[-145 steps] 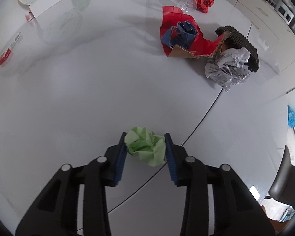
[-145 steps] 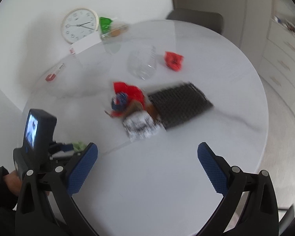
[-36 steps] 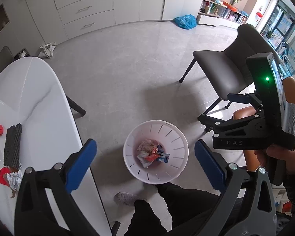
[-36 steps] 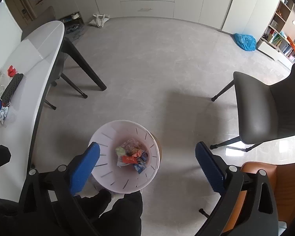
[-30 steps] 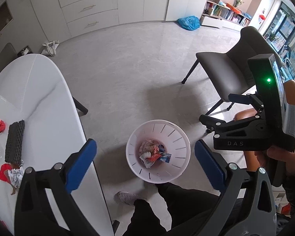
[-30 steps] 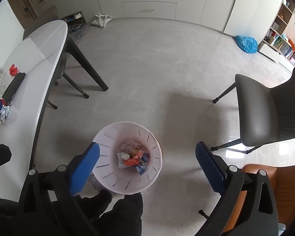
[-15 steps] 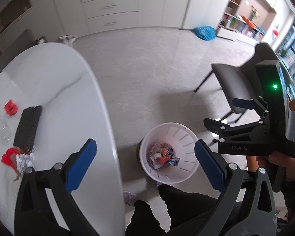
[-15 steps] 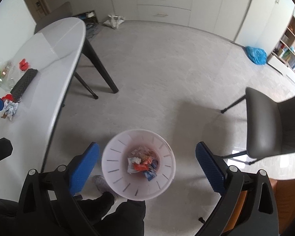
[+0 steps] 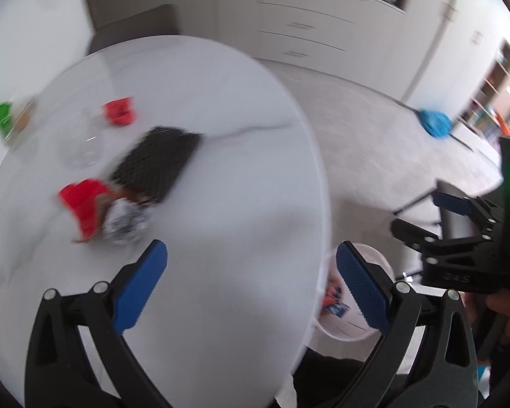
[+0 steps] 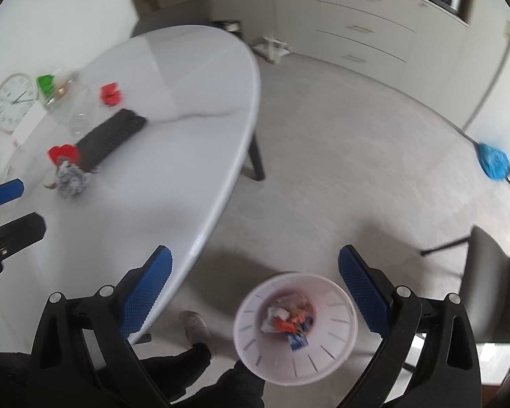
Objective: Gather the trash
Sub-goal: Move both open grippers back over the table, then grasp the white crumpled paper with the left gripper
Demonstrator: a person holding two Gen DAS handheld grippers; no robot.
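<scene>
Swinging back from the white bin (image 10: pixel 295 329) to the table (image 9: pixel 221 176), you hold both grippers, left (image 9: pixel 251 280) and right (image 10: pixel 255 285), wide open and empty; crumpled paper (image 9: pixel 125 221) beside the red wrapper (image 9: pixel 83 200) remains to collect.

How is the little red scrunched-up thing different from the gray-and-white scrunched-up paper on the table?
The small red wad is plain bright red; the crumpled gray-and-white paper is mottled. The red wad looks smaller. It lies apart, beyond the black mesh mat, while the paper sits against the mat's near end beside a red wrapper. Both are crumpled and on the white table.
</scene>
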